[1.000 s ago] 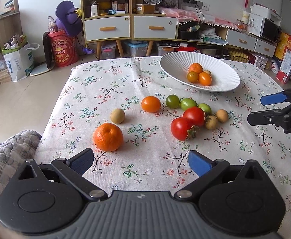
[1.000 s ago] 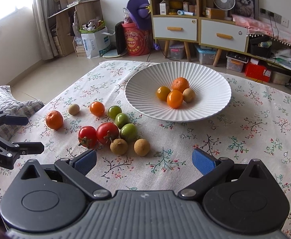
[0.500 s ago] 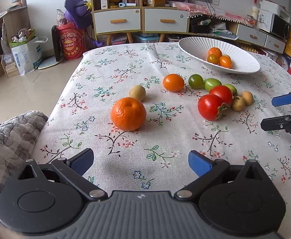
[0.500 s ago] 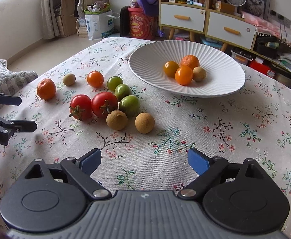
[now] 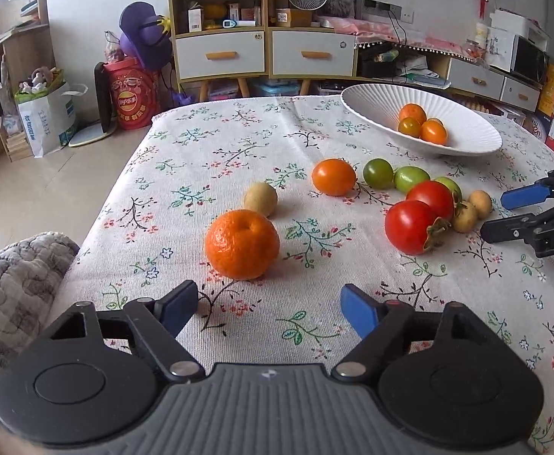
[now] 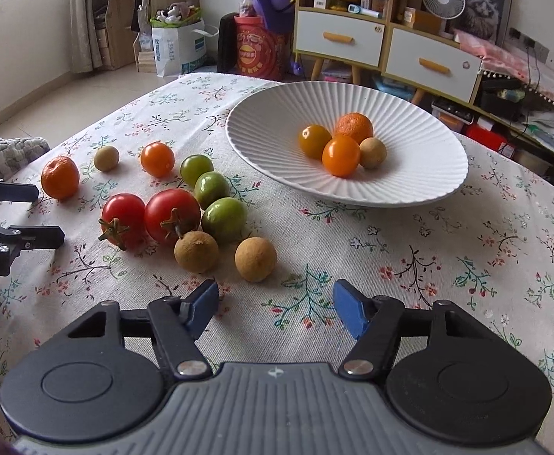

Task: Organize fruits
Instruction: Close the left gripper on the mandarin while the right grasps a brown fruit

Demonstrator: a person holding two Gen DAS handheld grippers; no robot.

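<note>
My left gripper (image 5: pixel 269 309) is open and empty, just short of a large mandarin (image 5: pixel 242 244) on the floral tablecloth. My right gripper (image 6: pixel 275 313) is open and empty, just short of a brown longan (image 6: pixel 255 259). A second longan (image 6: pixel 196 252), two red tomatoes (image 6: pixel 171 215), three green fruits (image 6: pixel 224 220), an orange tomato (image 6: pixel 157 159) and a small longan (image 6: pixel 106 158) lie loose on the cloth. The white ribbed bowl (image 6: pixel 421 185) holds several orange fruits and a longan (image 6: pixel 372 152). The bowl also shows in the left wrist view (image 5: pixel 462 138).
The table's left edge drops off beside a grey quilted cushion (image 5: pixel 8 284). Behind the table stand a cabinet with drawers (image 5: pixel 262 51), a red tub (image 5: pixel 133 102) and a paper bag (image 5: pixel 46 121) on the floor.
Both grippers have moved lower and closer: the left toward the large mandarin, the right toward the longans. Both stay open. No fruit has moved.
</note>
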